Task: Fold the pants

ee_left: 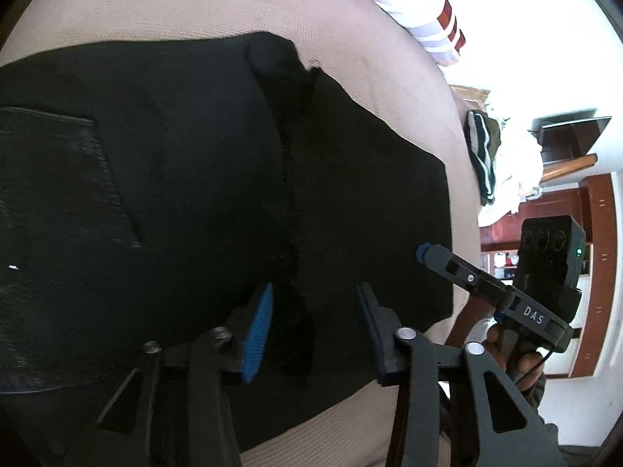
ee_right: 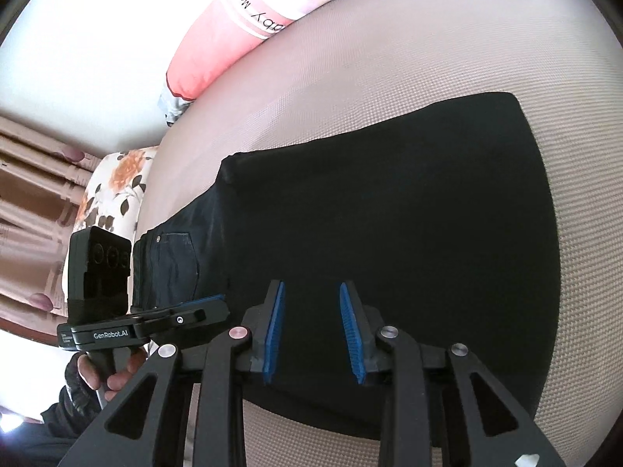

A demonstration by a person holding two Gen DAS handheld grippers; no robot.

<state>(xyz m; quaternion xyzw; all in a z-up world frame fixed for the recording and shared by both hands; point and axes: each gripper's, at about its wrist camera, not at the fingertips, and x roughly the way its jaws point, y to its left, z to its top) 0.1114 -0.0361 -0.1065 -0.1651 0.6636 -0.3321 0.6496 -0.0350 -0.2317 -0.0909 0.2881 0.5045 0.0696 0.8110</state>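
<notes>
Dark, nearly black pants (ee_left: 175, 194) lie folded flat on a beige bed surface (ee_left: 194, 11). A back pocket (ee_left: 50, 179) shows at the left, and a rough seam (ee_left: 290, 179) runs down the middle. My left gripper (ee_left: 315, 311) hovers open and empty over the near part of the pants. The right gripper (ee_left: 422, 252) shows at the pants' right edge. In the right wrist view the pants (ee_right: 389, 202) fill the centre, waistband and pocket (ee_right: 175, 260) at the left. My right gripper (ee_right: 311, 311) is open and empty above the pants. The left gripper (ee_right: 210, 303) shows beside the waistband.
Striped and pink pillows (ee_right: 218, 50) lie at the far edge of the bed. A floral pillow (ee_right: 113, 190) and curtains (ee_right: 31, 202) are at the left. Piled clothes (ee_left: 483, 155) and wooden furniture (ee_left: 595, 272) stand beyond the bed's right side.
</notes>
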